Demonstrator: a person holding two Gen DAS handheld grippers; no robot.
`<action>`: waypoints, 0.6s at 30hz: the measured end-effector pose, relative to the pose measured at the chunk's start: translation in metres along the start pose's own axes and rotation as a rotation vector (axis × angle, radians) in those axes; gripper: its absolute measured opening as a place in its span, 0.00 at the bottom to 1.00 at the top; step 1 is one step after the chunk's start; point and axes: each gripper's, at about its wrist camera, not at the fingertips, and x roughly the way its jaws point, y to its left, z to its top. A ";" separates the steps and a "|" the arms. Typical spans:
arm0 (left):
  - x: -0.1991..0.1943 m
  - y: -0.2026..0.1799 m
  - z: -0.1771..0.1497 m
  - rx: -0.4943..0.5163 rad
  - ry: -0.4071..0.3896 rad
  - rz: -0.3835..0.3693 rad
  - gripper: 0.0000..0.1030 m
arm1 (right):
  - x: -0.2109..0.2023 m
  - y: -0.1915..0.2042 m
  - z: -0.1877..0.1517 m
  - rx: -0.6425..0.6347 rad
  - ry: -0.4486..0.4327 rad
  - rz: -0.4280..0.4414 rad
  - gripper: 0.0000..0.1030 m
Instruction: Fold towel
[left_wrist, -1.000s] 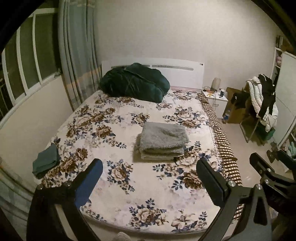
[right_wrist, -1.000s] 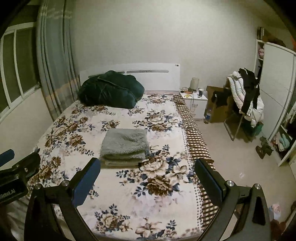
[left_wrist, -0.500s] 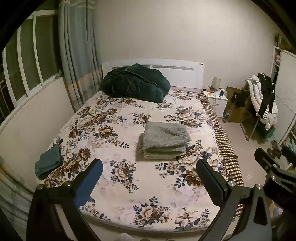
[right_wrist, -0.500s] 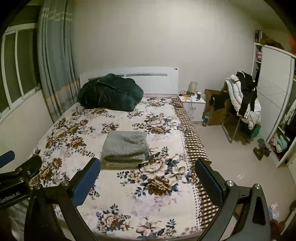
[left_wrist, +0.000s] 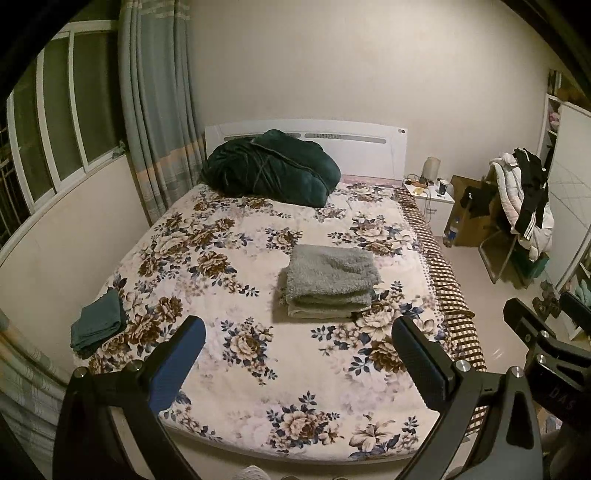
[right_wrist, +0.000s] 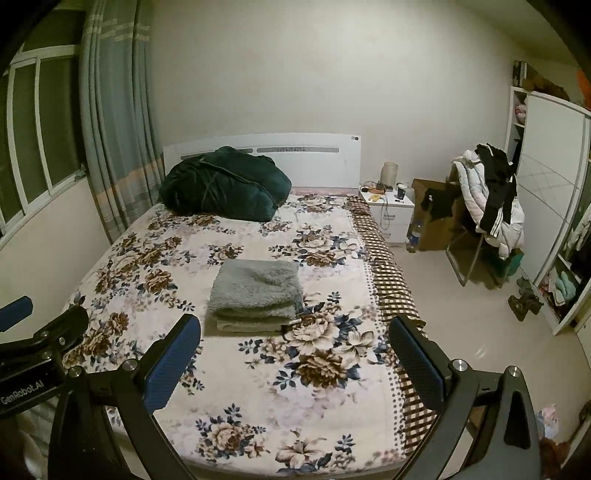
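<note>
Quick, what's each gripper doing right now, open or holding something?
Left gripper: open, holding nothing.
Right gripper: open, holding nothing.

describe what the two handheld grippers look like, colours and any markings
Both are black, angular frames with silver bolt heads. The left gripper and right gripper each have one finger faced with a blue textured pad and one with a black dotted pad. White "GenRobot.AI" lettering marks the left gripper's body. No cables or sleeves show.

Your right gripper (right_wrist: 295, 354) hangs spread wide and empty above the bed's (right_wrist: 332, 417) foot edge; the folded grey towel (right_wrist: 256, 291) lies mid-bed.
</note>
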 end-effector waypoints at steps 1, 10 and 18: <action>0.000 0.000 0.000 0.001 0.001 0.001 1.00 | -0.001 0.000 0.000 0.000 -0.001 0.004 1.00; -0.004 -0.002 0.001 0.001 0.002 0.007 1.00 | 0.000 0.003 0.001 -0.002 0.011 0.019 1.00; -0.007 -0.003 0.002 0.004 -0.007 0.018 1.00 | 0.001 0.001 0.001 0.002 0.012 0.022 1.00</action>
